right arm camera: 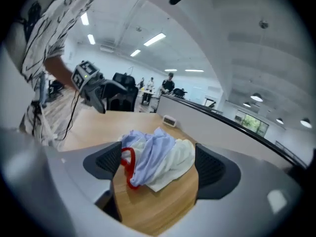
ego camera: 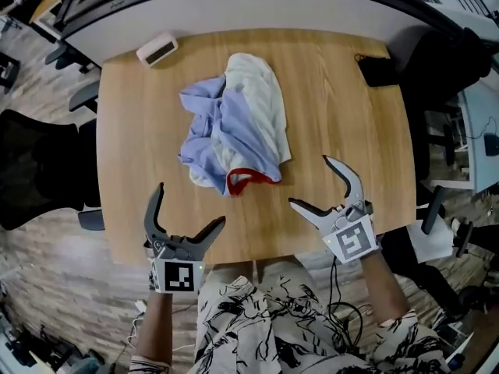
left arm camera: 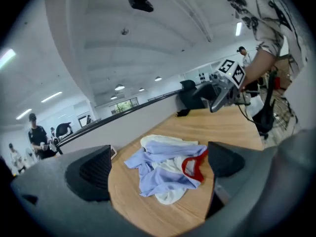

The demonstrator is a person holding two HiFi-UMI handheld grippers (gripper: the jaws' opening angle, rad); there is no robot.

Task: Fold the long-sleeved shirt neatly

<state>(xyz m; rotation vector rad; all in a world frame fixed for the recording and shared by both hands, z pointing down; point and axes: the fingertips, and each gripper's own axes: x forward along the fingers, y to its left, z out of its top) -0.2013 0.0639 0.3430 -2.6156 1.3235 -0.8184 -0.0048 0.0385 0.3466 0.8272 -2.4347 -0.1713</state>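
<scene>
A crumpled long-sleeved shirt [ego camera: 238, 123], light blue and white with a red collar [ego camera: 248, 179], lies in a heap on the middle of the wooden table [ego camera: 335, 92]. My left gripper [ego camera: 189, 206] hovers open near the table's front edge, left of the shirt and apart from it. My right gripper [ego camera: 313, 181] hangs open to the right of the red collar, holding nothing. The shirt [left arm camera: 165, 168] shows between the jaws in the left gripper view, and the shirt [right arm camera: 155, 158] again in the right gripper view.
A small white device [ego camera: 157, 49] lies at the table's back left. A dark object [ego camera: 376, 70] sits at the back right corner. Black office chairs [ego camera: 31, 170] stand on the left, a white partition wall [ego camera: 234, 6] runs behind the table.
</scene>
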